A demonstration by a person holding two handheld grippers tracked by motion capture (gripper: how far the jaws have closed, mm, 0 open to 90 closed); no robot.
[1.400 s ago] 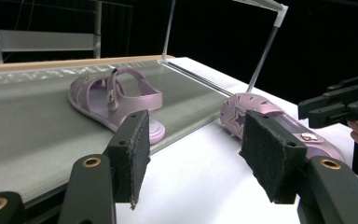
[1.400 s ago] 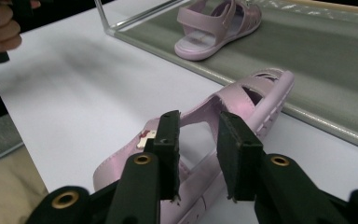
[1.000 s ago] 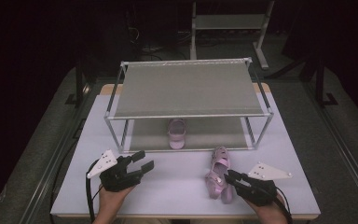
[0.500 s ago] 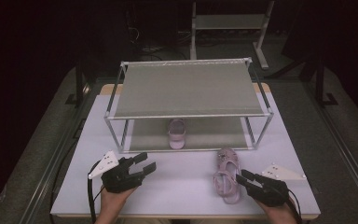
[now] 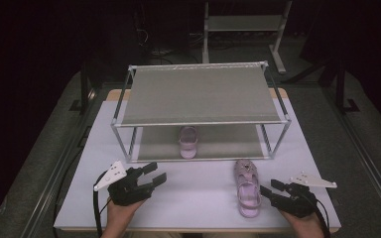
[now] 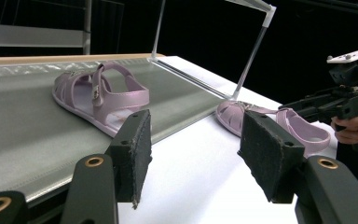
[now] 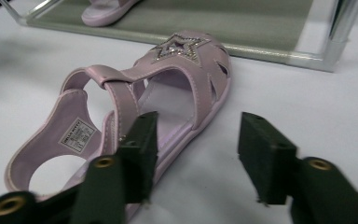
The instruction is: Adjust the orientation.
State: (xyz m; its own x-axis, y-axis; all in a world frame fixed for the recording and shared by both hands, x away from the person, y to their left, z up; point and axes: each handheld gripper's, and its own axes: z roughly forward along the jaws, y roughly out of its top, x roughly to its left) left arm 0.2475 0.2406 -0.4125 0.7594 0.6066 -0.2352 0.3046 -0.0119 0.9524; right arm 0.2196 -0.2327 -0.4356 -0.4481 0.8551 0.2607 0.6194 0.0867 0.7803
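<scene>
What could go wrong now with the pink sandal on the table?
The right gripper has just been opening, and nothing is between its jaws; its left jaw sits close to the sandal, so a careless move might nudge it. Sliding it onto the lower shelf, it could catch the shelf's front edge.

Small label in sandal [image 7: 121,135] heel, print unreadable.

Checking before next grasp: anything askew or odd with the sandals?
Only one sandal sits on the rack's lower shelf. Its mate lies on the table in front, beside the open right gripper, upright, undamaged.
</scene>
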